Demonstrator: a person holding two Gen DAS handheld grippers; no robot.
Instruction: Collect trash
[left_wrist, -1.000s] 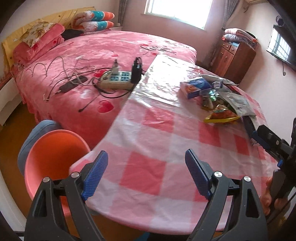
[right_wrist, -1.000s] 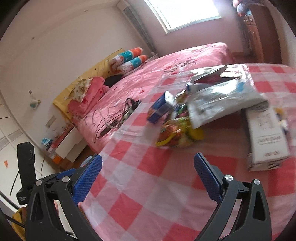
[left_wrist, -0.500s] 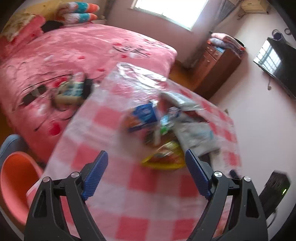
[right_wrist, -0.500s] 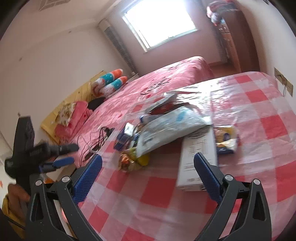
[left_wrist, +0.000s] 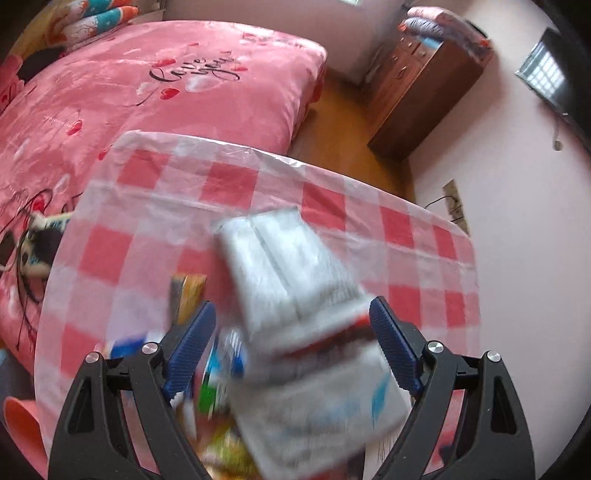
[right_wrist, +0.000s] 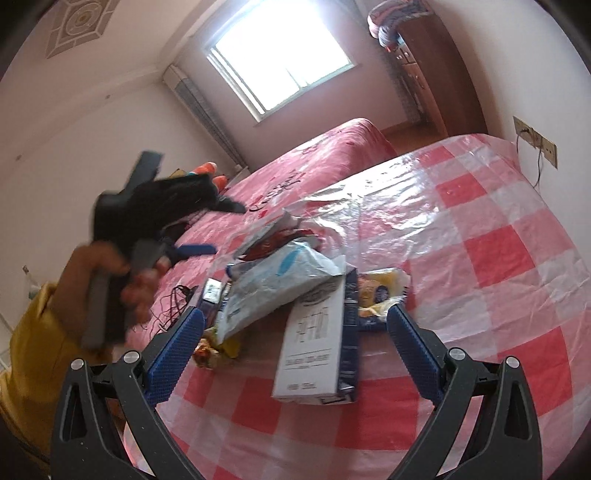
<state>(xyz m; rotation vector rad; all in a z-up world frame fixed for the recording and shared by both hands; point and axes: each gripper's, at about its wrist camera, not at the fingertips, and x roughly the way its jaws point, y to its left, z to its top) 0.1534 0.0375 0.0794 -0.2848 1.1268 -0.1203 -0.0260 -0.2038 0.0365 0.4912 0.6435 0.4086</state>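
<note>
Jaws of both grippers are seen wide apart, with nothing gripped between them. The left gripper (left_wrist: 291, 354) is tilted steeply down over a heap of trash (left_wrist: 295, 332), which is blurred in that view. The right gripper (right_wrist: 295, 350) is pointed more shallowly across the tabletop (right_wrist: 498, 258), which is covered by a red-and-white checked plastic cloth.

In the right view the heap is found near the middle of the tabletop: one white box (right_wrist: 314, 343) with a dark side lies flat nearest the jaws, one crinkled white bag (right_wrist: 273, 284) lies partly over its far end, one yellow wrapper (right_wrist: 380, 291) is just beside the box, and smaller wrappers, too jumbled to be counted, are piled behind and to the left.

The left hand (right_wrist: 122, 284), in a yellow sleeve (right_wrist: 33, 339), is seen raised above the tabletop's edge, wrapped around the black handle.

Beyond the tabletop one bed (right_wrist: 325, 155) with a pink cover is seen, then one dark wooden cabinet (right_wrist: 436, 74) against the wall and one bright window (right_wrist: 280, 59).
</note>
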